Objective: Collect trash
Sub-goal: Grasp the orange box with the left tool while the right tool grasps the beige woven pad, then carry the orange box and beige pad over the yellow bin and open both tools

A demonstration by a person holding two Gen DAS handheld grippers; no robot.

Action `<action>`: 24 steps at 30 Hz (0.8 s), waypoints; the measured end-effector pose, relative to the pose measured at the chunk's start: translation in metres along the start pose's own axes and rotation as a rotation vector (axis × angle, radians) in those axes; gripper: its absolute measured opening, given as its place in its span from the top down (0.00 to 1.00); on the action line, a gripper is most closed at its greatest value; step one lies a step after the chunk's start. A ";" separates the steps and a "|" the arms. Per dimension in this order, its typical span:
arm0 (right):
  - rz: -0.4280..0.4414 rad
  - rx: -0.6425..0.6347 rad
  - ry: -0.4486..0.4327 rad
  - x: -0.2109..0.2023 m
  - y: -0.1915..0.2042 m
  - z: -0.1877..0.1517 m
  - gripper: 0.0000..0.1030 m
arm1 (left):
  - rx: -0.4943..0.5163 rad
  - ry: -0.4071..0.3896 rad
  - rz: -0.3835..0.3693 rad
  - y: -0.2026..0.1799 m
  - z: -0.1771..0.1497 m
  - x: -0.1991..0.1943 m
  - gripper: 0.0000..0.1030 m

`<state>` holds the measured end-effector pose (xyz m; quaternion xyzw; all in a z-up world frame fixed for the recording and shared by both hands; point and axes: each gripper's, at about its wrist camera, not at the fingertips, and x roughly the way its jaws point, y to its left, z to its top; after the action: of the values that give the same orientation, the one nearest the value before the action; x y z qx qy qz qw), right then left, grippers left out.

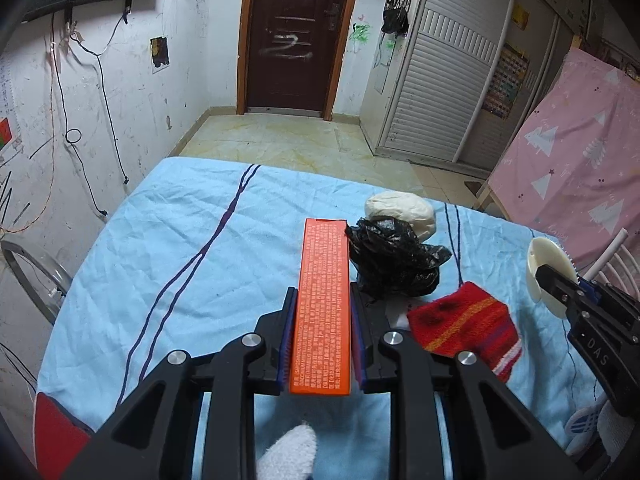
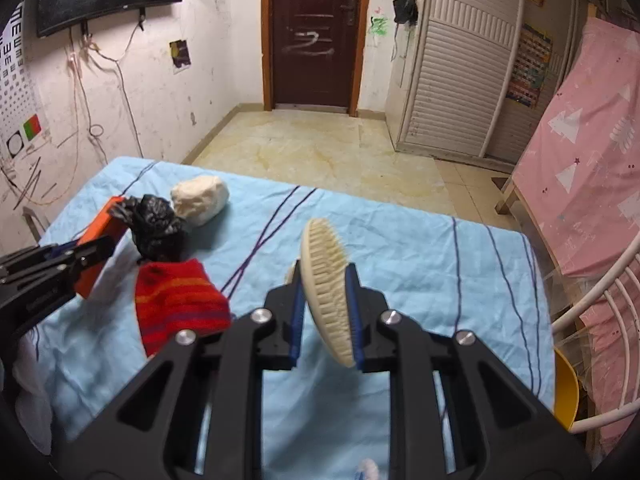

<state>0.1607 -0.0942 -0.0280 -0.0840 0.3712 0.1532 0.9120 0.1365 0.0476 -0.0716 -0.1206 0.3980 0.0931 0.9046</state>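
Observation:
My left gripper [image 1: 323, 300] is shut on a long orange box [image 1: 323, 300] and holds it above the blue-covered table [image 1: 180, 240]; the box also shows in the right wrist view [image 2: 98, 236]. My right gripper [image 2: 325, 280] is shut on a cream oval brush [image 2: 328, 284], bristles facing left, held above the table; the brush shows in the left wrist view [image 1: 544, 272]. A crumpled black plastic bag [image 1: 394, 258] lies just right of the box, also visible in the right wrist view [image 2: 158, 228]. A white lump [image 1: 402, 210] lies behind it [image 2: 200, 199].
A red striped sock [image 1: 466, 326] lies on the table near the bag [image 2: 180, 304]. White cloth [image 1: 288, 456] sits at the near edge. A white chair [image 2: 600, 320] and a pink-covered board [image 2: 592, 152] stand to the right. A metal chair [image 1: 32, 272] stands left.

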 end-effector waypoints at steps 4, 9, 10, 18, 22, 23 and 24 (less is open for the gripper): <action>0.003 0.029 -0.028 -0.013 -0.012 -0.001 0.83 | 0.006 -0.022 0.001 -0.004 -0.001 -0.016 0.86; 0.001 0.061 -0.063 -0.030 -0.025 -0.005 0.83 | 0.027 -0.061 -0.003 -0.017 0.001 -0.040 0.86; 0.002 0.070 -0.073 -0.035 -0.029 -0.006 0.83 | 0.033 -0.070 -0.006 -0.021 0.001 -0.046 0.86; -0.011 0.134 -0.129 -0.062 -0.064 -0.019 0.83 | 0.124 -0.125 -0.031 -0.066 -0.001 -0.078 0.86; -0.023 0.178 -0.155 -0.074 -0.090 -0.030 0.83 | 0.174 -0.138 -0.052 -0.095 -0.004 -0.086 0.86; -0.026 0.189 -0.161 -0.077 -0.097 -0.033 0.83 | 0.191 -0.141 -0.060 -0.105 -0.005 -0.087 0.86; -0.028 0.197 -0.165 -0.079 -0.101 -0.036 0.83 | 0.201 -0.142 -0.065 -0.111 -0.006 -0.089 0.86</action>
<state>0.1181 -0.2154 0.0066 0.0140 0.3069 0.1097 0.9453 0.1030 -0.0664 0.0066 -0.0354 0.3360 0.0317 0.9407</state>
